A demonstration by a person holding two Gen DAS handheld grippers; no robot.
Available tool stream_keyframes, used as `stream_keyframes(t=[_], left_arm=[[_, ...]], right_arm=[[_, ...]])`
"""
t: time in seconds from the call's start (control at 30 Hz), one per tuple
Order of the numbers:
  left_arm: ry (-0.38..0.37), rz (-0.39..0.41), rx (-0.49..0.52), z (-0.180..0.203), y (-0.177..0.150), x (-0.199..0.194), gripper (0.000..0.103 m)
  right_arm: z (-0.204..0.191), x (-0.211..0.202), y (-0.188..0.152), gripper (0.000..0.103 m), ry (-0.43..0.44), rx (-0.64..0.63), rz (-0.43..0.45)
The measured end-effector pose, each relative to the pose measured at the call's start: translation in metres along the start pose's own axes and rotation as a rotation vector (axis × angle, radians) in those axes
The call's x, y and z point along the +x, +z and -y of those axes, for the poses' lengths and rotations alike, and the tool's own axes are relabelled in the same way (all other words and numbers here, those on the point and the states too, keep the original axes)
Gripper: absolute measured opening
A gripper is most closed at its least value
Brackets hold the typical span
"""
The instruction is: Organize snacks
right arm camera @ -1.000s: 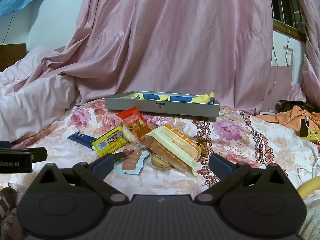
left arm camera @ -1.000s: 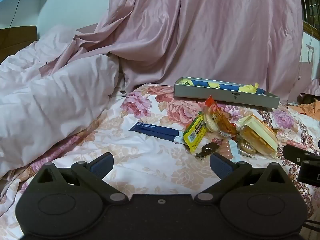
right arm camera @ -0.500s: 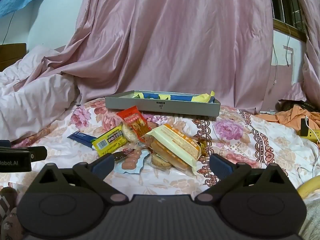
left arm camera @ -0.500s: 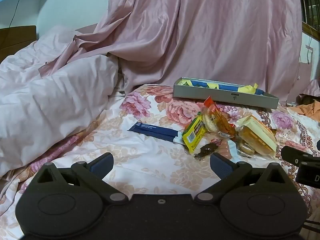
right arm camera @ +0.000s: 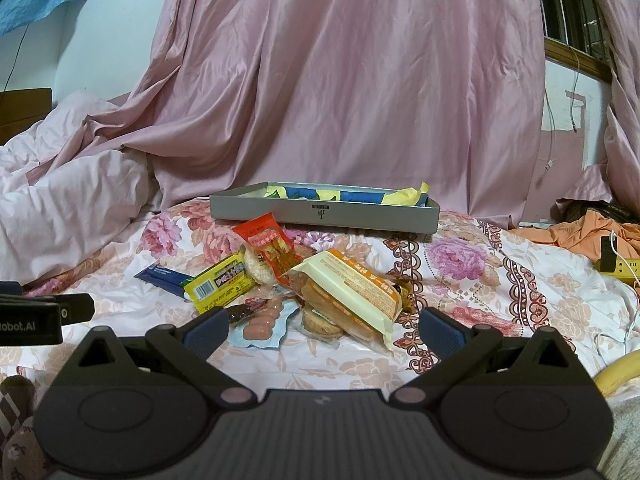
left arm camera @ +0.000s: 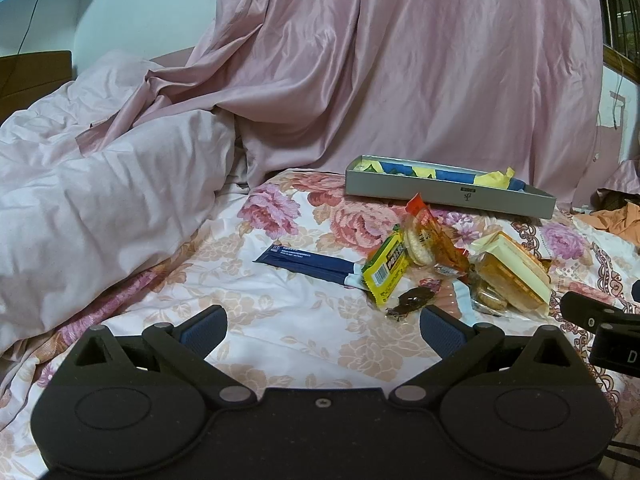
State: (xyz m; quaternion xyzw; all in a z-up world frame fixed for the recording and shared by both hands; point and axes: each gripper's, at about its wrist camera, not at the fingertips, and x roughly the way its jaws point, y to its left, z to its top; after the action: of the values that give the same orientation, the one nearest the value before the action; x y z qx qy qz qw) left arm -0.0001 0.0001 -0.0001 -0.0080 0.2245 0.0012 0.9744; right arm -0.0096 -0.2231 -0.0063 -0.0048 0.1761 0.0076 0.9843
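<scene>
both grippers hover low over a bed with a flowered sheet [right arm camera: 500, 292]. left gripper [left arm camera: 323, 326]: fingers spread wide, holding nothing. right gripper [right arm camera: 322, 326]: fingers spread wide, holding nothing, aimed at the snack pile.

snacks lie in a loose heap in the middle of the sheet, not yet sorted. a large cream and orange biscuit pack [right arm camera: 348, 292] rests tilted on top of smaller round biscuits. beside it: a yellow bar [right arm camera: 220, 286], a red packet [right arm camera: 266, 242], a sausage pack [right arm camera: 262, 322] in pale blue wrap, a dark blue flat packet [left arm camera: 304, 260] and a small brown sweet [left arm camera: 414, 300]. a grey tray [right arm camera: 324, 214] stands behind the heap, well apart from both grippers, already holding blue and yellow wrappers.

risks, as judged:
- packs overlap; closing on the biscuit pack may drag or tip its neighbours.
- the wrappers look slick and crinkly; a shallow pinch could slip.
- the biscuits may crush under a hard squeeze.
- the soft bedding gives way, so pressing down may catch the sheet.
- the two grippers sit close side by side; reaching together could make them collide.
</scene>
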Motion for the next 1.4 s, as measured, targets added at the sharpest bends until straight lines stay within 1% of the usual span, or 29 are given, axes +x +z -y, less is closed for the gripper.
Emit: stream_keyframes(t=[1.0, 1.23, 1.27, 1.33, 1.4], left_arm=[[-0.003, -0.001, -0.004, 0.0, 0.0, 0.0, 0.102], [-0.011, -0.01, -0.01, 0.009, -0.001, 0.005, 0.102], [-0.009, -0.015, -0.006, 0.009, -0.002, -0.002, 0.102], [-0.005, -0.019, -0.004, 0.011, -0.003, -0.001, 0.102], [-0.001, -0.028, -0.01, 0.01, -0.002, 0.009, 0.102]], right_arm=[[0.004, 0.0, -0.001, 0.103, 0.003, 0.002, -0.001], [-0.001, 0.0, 0.001, 0.103, 0.029, -0.001, -0.03], [0.0, 0.001, 0.001, 0.103, 0.032, 0.001, -0.034], [0.0, 0.004, 0.001, 0.103, 0.037, 0.009, -0.039], [0.0, 0.007, 0.0, 0.103, 0.039, 0.016, -0.047]])
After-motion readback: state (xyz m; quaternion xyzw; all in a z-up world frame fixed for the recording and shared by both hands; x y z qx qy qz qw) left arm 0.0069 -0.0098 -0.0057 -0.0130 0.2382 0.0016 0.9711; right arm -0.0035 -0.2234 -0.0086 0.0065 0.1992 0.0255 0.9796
